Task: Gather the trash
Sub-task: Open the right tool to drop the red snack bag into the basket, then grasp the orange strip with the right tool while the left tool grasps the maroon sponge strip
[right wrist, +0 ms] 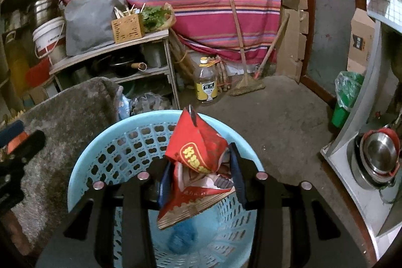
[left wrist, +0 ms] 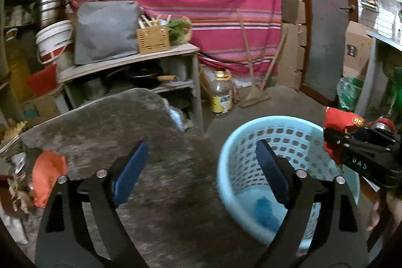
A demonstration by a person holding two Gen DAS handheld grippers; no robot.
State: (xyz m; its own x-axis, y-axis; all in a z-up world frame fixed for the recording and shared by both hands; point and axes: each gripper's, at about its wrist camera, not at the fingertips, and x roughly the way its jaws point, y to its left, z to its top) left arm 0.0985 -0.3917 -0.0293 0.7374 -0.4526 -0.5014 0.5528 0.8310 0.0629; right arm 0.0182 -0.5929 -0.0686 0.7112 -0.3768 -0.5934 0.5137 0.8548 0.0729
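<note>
Right gripper [right wrist: 201, 177]: its fingers pinch a crumpled red snack wrapper [right wrist: 198, 162] at its middle, directly above the open mouth of the light blue basket [right wrist: 90, 162]. The wrapper hangs clear of the basket wall, its lower serrated edge dipping below the rim line.

Handling judgement: the wrapper appears to be thin foil or plastic film, very light, soft and creased, with no stiffness to speak of. It is probably slick on the printed face, so a pinch across a bunched fold, as held now, looks sounder than one on a flat edge. It is not fragile; a drop from this height should do no harm, though so light a piece may drift or catch on a finger pad on release.

Left gripper [left wrist: 201, 172]: fingers spread wide with nothing between them, hovering over the edge of the grey shaggy-covered table [left wrist: 105, 122] and the basket's near rim.

Container contents: the basket, perforated on its walls, holds one crumpled blue item [left wrist: 266, 212] on its floor; its material cannot be told. Nothing else shows inside.

An orange scrap [left wrist: 47, 180] lies at the table's left edge among dry leaves, apparently further trash.
</note>
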